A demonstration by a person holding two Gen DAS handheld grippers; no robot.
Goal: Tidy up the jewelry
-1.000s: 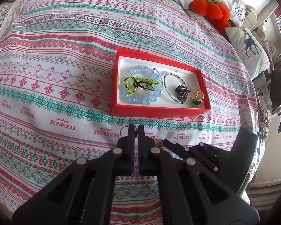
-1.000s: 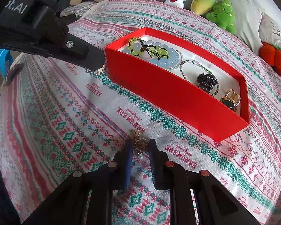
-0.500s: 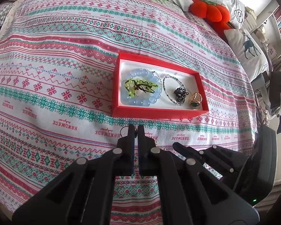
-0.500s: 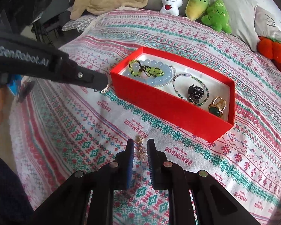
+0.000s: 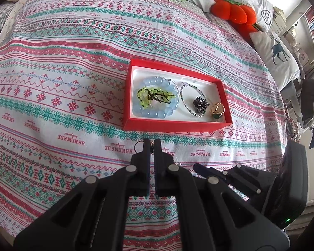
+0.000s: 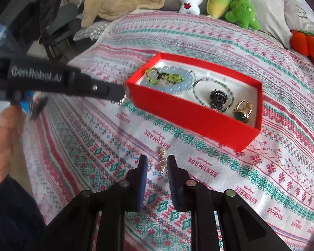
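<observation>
1. A small gold chain earring (image 6: 161, 163) is seen between the parted jaws of the right gripper (image 6: 157, 167), lying on the patterned bedspread (image 6: 261, 167); a slip is judged likely.
2. A tiny silver piece (image 6: 121, 101) is pinched by the closed left gripper (image 5: 151, 146).
3. At 12 o'clock, the red cardboard box (image 5: 178, 125) holds a pale blue bead bracelet (image 5: 157, 96), a black claw clip (image 5: 200, 104) and a gold ring with green stone (image 5: 217, 109).

A matt red cardboard box (image 5: 173, 125) held glossy glass-like beads (image 5: 157, 98) on a woven patterned bedspread (image 5: 62, 83).
</observation>
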